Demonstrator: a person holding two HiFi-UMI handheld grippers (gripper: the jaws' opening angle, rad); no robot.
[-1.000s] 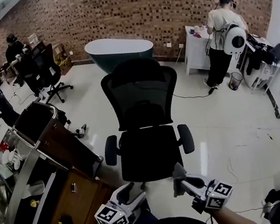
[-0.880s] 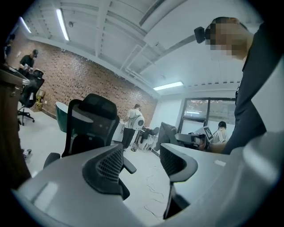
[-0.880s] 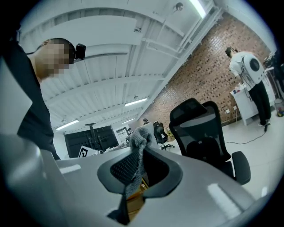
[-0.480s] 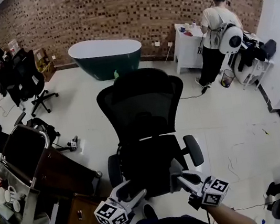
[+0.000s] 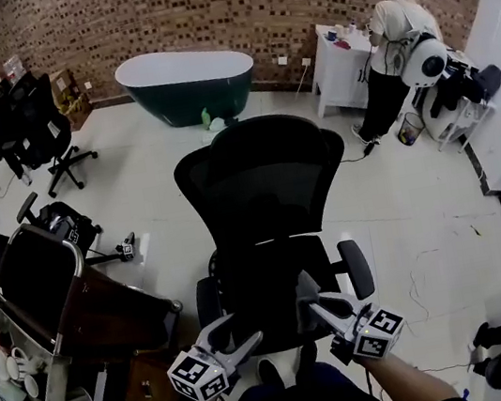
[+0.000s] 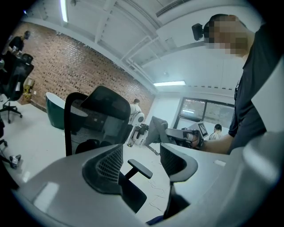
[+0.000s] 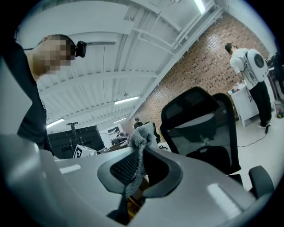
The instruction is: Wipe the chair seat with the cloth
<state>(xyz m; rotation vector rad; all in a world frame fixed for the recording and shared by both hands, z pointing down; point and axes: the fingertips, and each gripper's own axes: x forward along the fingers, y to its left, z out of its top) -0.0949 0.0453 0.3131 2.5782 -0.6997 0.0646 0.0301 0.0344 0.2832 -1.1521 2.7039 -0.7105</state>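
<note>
A black mesh office chair stands in the middle of the head view, its seat (image 5: 274,281) right in front of me and its backrest (image 5: 261,179) beyond. My right gripper (image 5: 307,298) hovers over the seat's front edge, shut on a small grey cloth (image 5: 303,286). In the right gripper view the cloth (image 7: 138,142) sticks up from between the closed jaws, with the chair (image 7: 199,119) ahead. My left gripper (image 5: 238,335) is beside it at the seat's front left, open and empty. The left gripper view shows the chair's backrest (image 6: 97,113) and an armrest (image 6: 140,168) through the gap.
A dark green bathtub (image 5: 185,82) sits by the brick wall behind the chair. A wooden cart (image 5: 78,309) with cups stands close on the left. A person (image 5: 395,42) stands at a white cabinet at the back right. More office chairs (image 5: 34,126) and people are at the back left.
The chair has come closer in the head view. Both grippers now reach over the seat's front edge. The right gripper keeps hold of the cloth.
</note>
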